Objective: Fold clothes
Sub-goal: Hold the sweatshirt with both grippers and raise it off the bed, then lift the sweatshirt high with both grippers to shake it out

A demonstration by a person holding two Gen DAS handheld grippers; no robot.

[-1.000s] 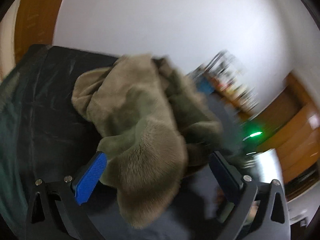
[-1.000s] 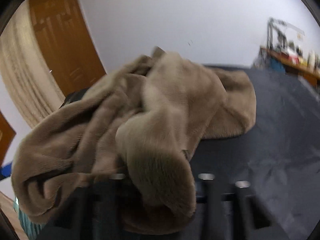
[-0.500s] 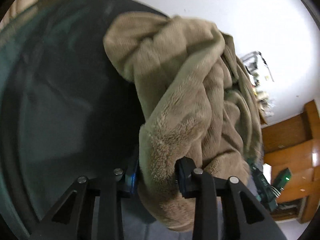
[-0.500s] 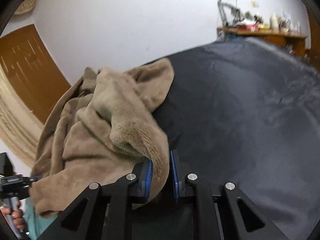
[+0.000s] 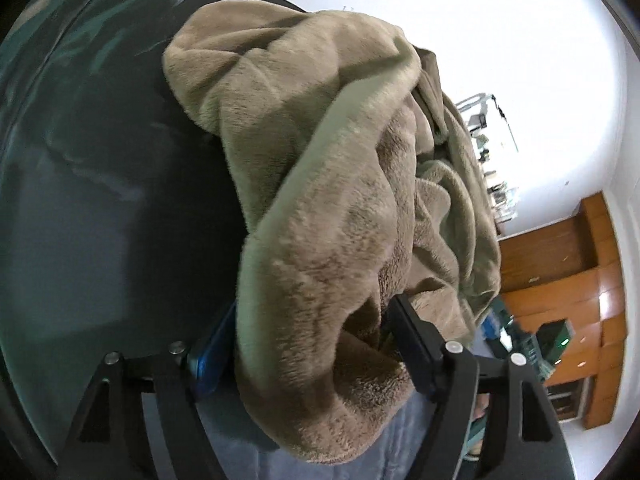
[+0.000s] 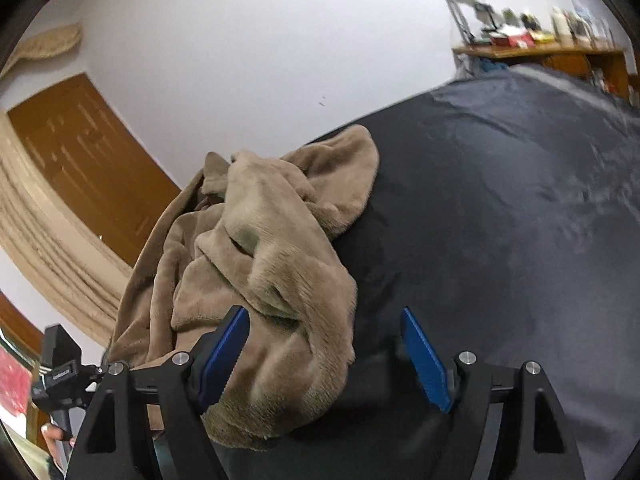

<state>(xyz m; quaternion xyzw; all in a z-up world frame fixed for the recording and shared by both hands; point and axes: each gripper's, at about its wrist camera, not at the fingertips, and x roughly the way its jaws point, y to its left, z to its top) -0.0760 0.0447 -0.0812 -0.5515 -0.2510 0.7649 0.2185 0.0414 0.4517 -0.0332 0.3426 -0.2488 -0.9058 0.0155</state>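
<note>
Both grippers release the garment. Half a second earlier each pinched a fold of the tan fleece garment [image 5: 332, 200]; now the jaws of the left gripper [image 5: 312, 344] are opening, a thick roll of fleece still between them and brushing the blue pad, apparently no longer clamped. The right gripper [image 6: 326, 354] is likewise opening: the fabric lies against its left pad [image 6: 224, 356] only, clear of the other. The garment rests crumpled, unfolded, on the dark cloth-covered table [image 6: 500, 220], bunched toward one edge. This suggests a reposition before fresh grasps; folding proper has not begun. Beyond: a white wall [image 6: 260, 40], a wooden door [image 6: 80, 160], a cluttered shelf [image 6: 540, 48].
</note>
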